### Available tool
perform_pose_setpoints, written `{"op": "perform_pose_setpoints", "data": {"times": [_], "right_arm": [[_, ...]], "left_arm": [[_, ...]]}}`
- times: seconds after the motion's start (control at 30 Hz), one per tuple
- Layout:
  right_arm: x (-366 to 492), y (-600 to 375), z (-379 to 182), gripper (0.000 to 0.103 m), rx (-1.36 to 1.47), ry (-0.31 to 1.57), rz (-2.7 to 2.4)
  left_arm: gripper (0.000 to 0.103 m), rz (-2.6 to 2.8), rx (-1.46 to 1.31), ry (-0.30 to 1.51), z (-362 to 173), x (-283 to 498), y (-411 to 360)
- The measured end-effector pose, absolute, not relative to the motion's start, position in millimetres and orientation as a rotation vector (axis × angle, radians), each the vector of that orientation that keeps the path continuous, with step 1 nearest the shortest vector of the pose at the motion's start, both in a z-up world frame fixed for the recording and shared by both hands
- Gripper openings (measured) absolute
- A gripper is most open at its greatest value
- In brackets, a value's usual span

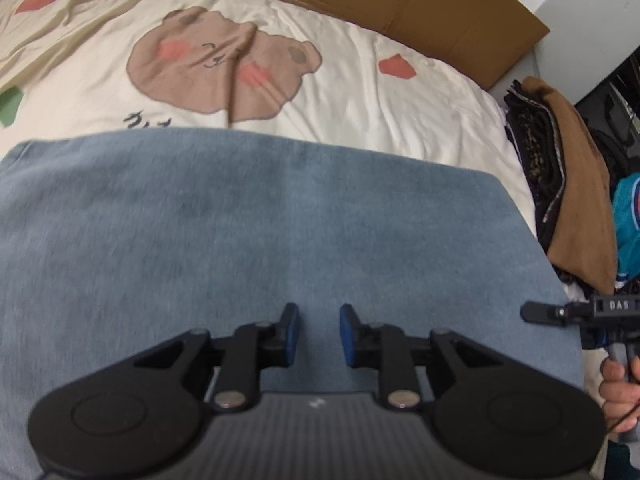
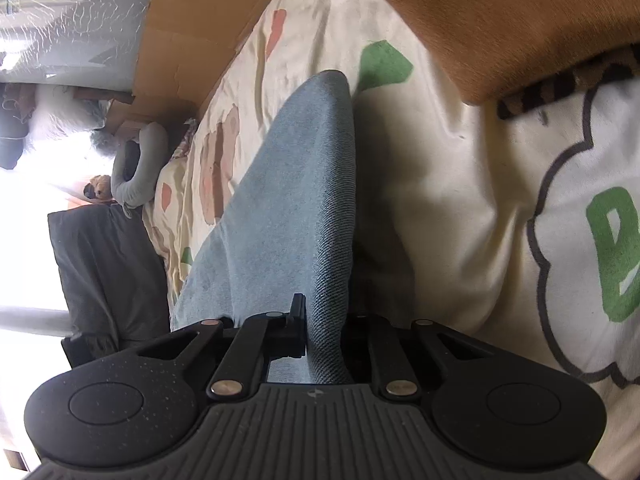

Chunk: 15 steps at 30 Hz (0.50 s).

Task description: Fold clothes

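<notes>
A blue denim-like garment [image 1: 240, 220] lies flat and folded on the cartoon-print bed cover [image 1: 360, 92]. My left gripper [image 1: 319, 332] hovers over its near part with the blue pads apart and nothing between them. My right gripper [image 2: 320, 320] is shut on the garment's right edge [image 2: 288, 200]; the cloth rises between the jaws and hides the right finger. In the left wrist view the right gripper [image 1: 536, 312] sits at the garment's right edge, held by a hand [image 1: 618, 388].
A stack of folded clothes topped by a brown garment [image 1: 576, 184] stands to the right on the bed, with a teal item [image 1: 628, 208] beyond it. Flattened cardboard [image 1: 440, 0] lines the far side. A dark chair [image 2: 108, 272] and a grey neck pillow [image 2: 136, 168] lie past the bed's end.
</notes>
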State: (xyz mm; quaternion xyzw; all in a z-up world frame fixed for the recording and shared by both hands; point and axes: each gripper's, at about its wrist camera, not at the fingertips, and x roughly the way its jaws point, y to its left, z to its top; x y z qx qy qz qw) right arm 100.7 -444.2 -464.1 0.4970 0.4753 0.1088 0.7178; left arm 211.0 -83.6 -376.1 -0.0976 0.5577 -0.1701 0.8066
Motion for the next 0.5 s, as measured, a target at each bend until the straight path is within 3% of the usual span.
{"op": "perform_pose_setpoints", "data": {"times": [0.27,0.5], "right_arm": [[111.3,-427.7,-426.7,0.006,0.997,1.075,0.220],[121.4,-409.0,-381.1,0.006,0.911,1.082,0.218]], "left_arm": [[0.029,-0.321,-0.316,1.148,-358.8,188.9,-51.9],[0.057,-0.291,-0.399,1.084,-341.8,176.0,-16.3]]}}
